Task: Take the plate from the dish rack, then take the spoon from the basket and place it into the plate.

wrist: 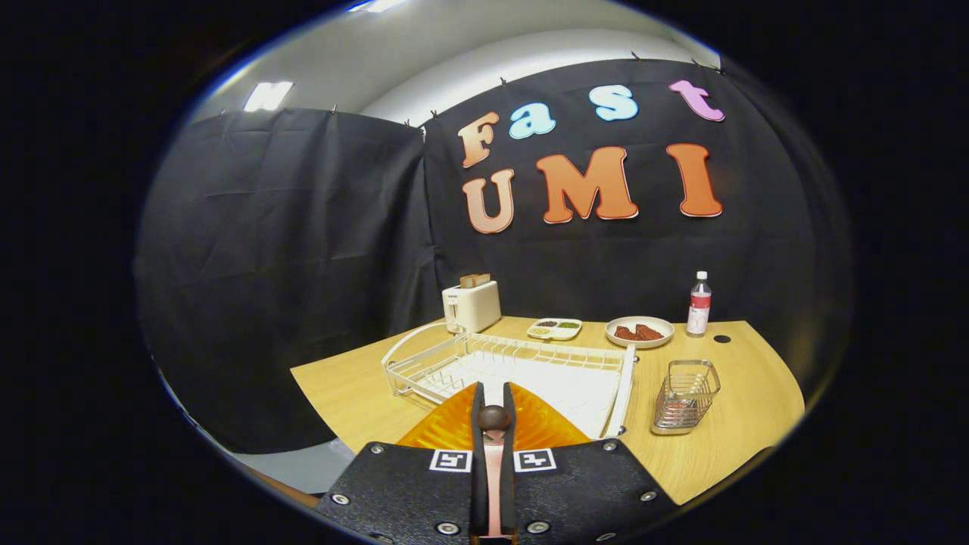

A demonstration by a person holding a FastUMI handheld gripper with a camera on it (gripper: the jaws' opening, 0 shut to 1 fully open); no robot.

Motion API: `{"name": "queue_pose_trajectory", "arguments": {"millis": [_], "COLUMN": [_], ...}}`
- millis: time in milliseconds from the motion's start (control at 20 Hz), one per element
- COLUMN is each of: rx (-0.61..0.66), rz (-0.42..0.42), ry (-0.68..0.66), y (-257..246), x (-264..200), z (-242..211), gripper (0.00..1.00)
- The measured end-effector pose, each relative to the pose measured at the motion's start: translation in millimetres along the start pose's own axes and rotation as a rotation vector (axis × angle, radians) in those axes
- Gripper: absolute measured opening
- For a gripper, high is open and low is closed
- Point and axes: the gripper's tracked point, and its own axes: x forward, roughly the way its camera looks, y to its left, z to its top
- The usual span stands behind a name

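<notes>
Spoon (pixel 493 454) pinched between nearly closed fingers of gripper (pixel 493 401), its dark rounded end just above orange plate (pixel 454 431); plate in front of white dish rack (pixel 515 363); wire basket (pixel 685 397) right of rack; toaster (pixel 472 305) beyond, on wooden table (pixel 727 424).

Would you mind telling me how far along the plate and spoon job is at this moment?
Done: the orange plate is gripped, the gripper with jaws shut on its rim, held at the near edge of the white rack. In hand: carrying the plate clear. Left: set it on the table, then fetch the spoon from the wire basket and lay it in the plate.
</notes>
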Motion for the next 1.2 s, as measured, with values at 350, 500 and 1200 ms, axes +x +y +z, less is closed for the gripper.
{"name": "queue_pose_trajectory", "arguments": {"millis": [350,500,1200], "rx": [0.008,0.044,0.144], "rz": [-0.019,-0.020,-0.075], "ry": [0.070,0.069,0.211], "y": [-9.6,-12.4,-25.8], "x": [8.3,5.2,-12.1], "z": [-46.7,-57.4,-115.2], "gripper": [0.06,0.06,0.18]}}
